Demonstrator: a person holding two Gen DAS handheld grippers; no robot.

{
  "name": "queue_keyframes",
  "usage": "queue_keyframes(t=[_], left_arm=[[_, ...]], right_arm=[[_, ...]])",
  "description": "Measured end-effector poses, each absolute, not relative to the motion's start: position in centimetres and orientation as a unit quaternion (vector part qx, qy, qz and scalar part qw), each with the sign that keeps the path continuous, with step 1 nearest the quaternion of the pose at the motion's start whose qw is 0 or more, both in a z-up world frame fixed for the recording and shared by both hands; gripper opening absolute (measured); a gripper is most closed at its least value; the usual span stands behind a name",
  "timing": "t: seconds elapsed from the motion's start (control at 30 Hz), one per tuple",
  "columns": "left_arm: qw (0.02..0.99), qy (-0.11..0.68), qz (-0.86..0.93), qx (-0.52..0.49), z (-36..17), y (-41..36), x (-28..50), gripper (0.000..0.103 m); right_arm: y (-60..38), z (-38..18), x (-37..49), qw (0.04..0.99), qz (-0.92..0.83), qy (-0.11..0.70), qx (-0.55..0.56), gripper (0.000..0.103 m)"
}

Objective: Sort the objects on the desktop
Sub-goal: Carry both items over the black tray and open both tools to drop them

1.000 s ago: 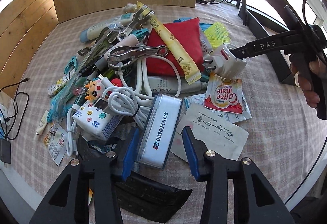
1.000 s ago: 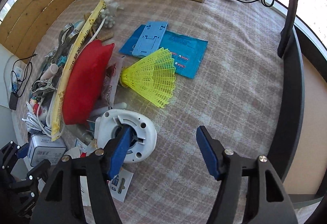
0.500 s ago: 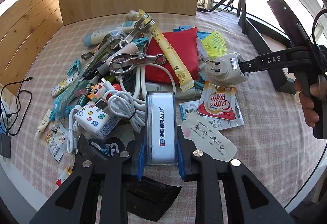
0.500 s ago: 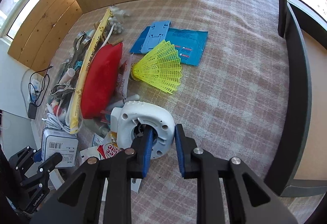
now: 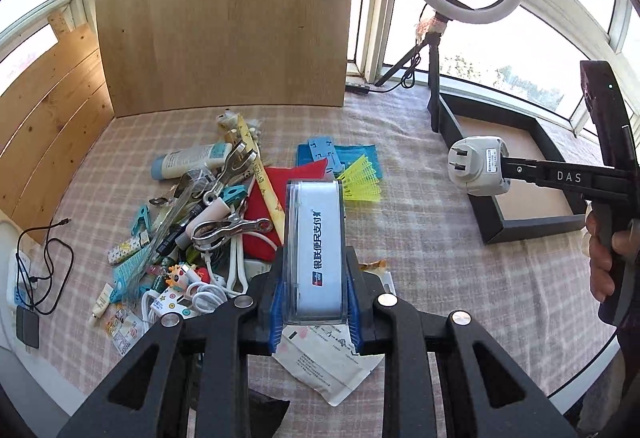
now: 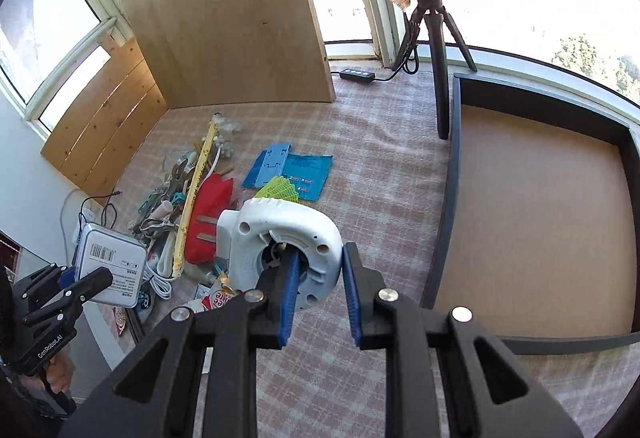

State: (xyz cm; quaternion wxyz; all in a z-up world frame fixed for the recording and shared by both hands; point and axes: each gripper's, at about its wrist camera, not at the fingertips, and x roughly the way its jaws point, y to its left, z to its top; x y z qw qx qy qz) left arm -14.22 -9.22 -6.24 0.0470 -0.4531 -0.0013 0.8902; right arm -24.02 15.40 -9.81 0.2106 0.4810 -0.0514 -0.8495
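Observation:
My left gripper [image 5: 315,312] is shut on a clear flat box with a white label [image 5: 316,246], held lifted above the table; the box also shows in the right wrist view [image 6: 110,270]. My right gripper [image 6: 318,292] is shut on the rim of a white round plug adapter [image 6: 280,234], lifted off the table; the adapter also shows in the left wrist view [image 5: 478,166], near the tray's left edge. A pile of small objects [image 5: 200,222] lies on the checked cloth: clips, a red pouch [image 5: 280,198], cables, a tube and sachets.
A black-rimmed tray with a brown floor [image 6: 536,218] lies at the right. A ring light on a tripod [image 5: 434,78] stands by its far corner. A wooden board [image 5: 224,18] stands at the back. A blue stand and yellow net [image 5: 352,174] lie mid-table.
Both grippers closed on their objects and lifted them. The left raised the clear box off the pile; the right raised the white adapter and carried it right toward the tray.

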Motion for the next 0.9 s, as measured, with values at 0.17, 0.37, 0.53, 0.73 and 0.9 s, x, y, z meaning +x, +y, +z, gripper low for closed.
queue_keyframes(t=[0.17, 0.37, 0.53, 0.73, 0.9], left_arm=[[0.089, 0.010, 0.898, -0.430, -4.3, -3.8, -16.1, 0.023], [0.147, 0.027, 0.895, -0.421, -4.4, 4.6, -18.8, 0.023], [0.192, 0.041, 0.881, -0.431, -6.2, 11.7, -20.5, 0.023], [0.209, 0.063, 0.870, -0.443, -7.8, 16.8, -22.2, 0.023], [0.194, 0.075, 0.875, -0.438, -7.9, 18.9, -24.1, 0.026]], right_arm=[[22.1, -7.0, -22.1, 0.163, -0.876, -0.061, 0.450, 0.021], [30.8, -7.4, -20.7, 0.082, -0.885, -0.067, 0.454, 0.021], [36.1, -9.5, -20.6, 0.016, -0.883, -0.058, 0.465, 0.021], [40.7, -11.2, -21.2, -0.025, -0.878, -0.072, 0.473, 0.021], [43.1, -11.3, -22.2, -0.052, -0.881, -0.088, 0.462, 0.023]])
